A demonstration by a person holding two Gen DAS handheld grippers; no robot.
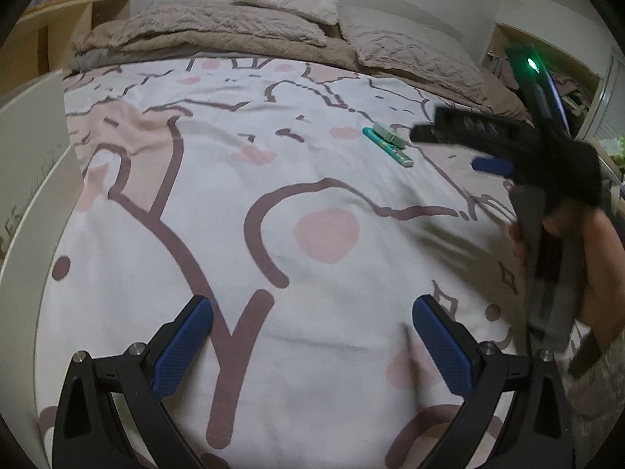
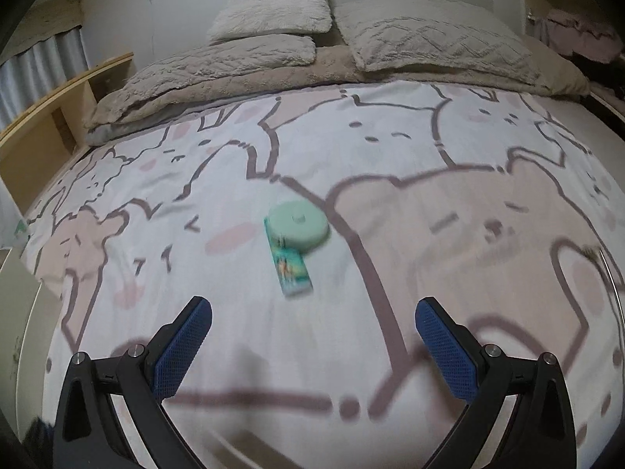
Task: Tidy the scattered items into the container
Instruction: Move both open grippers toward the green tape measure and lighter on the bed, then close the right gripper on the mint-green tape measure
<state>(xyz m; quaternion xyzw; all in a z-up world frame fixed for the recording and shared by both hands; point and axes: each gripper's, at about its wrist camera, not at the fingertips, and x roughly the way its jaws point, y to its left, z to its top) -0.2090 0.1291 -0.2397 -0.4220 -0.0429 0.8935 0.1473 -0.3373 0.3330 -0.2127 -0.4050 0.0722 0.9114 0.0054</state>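
I have both grippers over the bed, whose cover is white with pink patches and brown cartoon outlines. On the right wrist view, my right gripper has its blue-padded fingers spread wide with nothing between them, hanging above the cover near the foot end of the bed.

Ahead of it, about the middle of the bed, lie two of the scattered items: a round mint-green case and a flat teal packet with a printed picture. The case overlaps the far end of the packet, so the two are touching; the packet's near end points toward my right gripper. The picture is blurred here, so I cannot read the print.

On the left wrist view, my left gripper also has its fingers spread apart and empty, over bare cover near the foot of the bed. From this side the same green case and teal packet sit far off to the right, with the right gripper just beside them and a hand gripping its handle at the right edge.

Grey pillows and a folded beige blanket lie at the head end. A white box wall at the left edge may be the container; I cannot tell.
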